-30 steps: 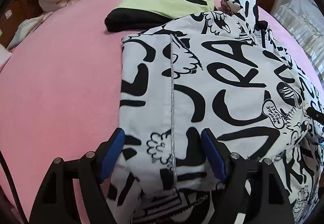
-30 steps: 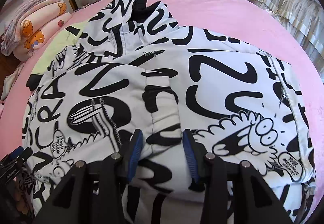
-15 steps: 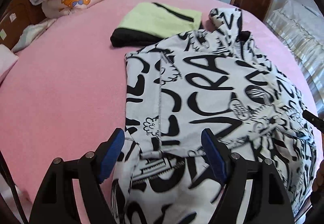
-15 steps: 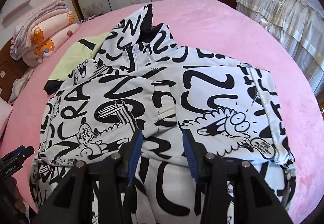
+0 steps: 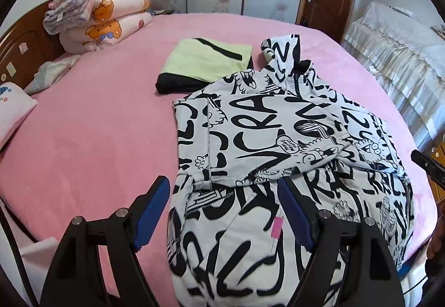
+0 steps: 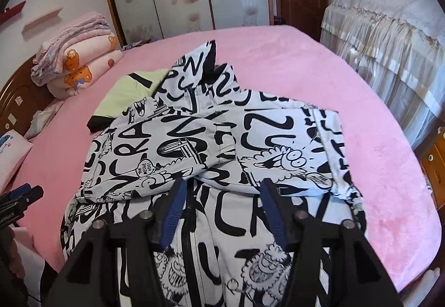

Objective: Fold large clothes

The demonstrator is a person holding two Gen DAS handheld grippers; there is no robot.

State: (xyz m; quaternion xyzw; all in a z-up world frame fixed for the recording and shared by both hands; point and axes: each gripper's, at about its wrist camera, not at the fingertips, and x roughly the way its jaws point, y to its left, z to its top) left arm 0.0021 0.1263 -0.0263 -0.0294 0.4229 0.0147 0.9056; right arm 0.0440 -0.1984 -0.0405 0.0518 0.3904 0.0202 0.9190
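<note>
1. The left gripper (image 5: 222,212) is held with its blue pads spread wide above the near part of the black-and-white printed jacket (image 5: 278,140); nothing is pinched between them; the cloth is seen below the gap, not pressed by either pad.
2. The right gripper (image 6: 222,212) is likewise spread, its jaws having just been opening; nothing is gripped; the jacket's zip line is seen beneath its left pad.
3. The jacket is laid on the pink bed (image 5: 97,126) ahead of both grippers, sleeves folded in across the chest, hood pointing away; beyond it, to the left, a folded green and black garment (image 5: 205,62) is partly overlapped.
4. Large letters "CRA" can be read across the folded sleeve; a speech bubble is printed with small words too fine to be read with certainty; a small pink tag (image 5: 278,226) is seen close by the left gripper's right pad.
5. Compared with a second ago, both grippers are seen higher and further back from the jacket; more of the bed and room is taken in; the right jaws are wider apart than before.
6. A stack of folded quilts (image 5: 103,18) is seen far off to the left.
</note>
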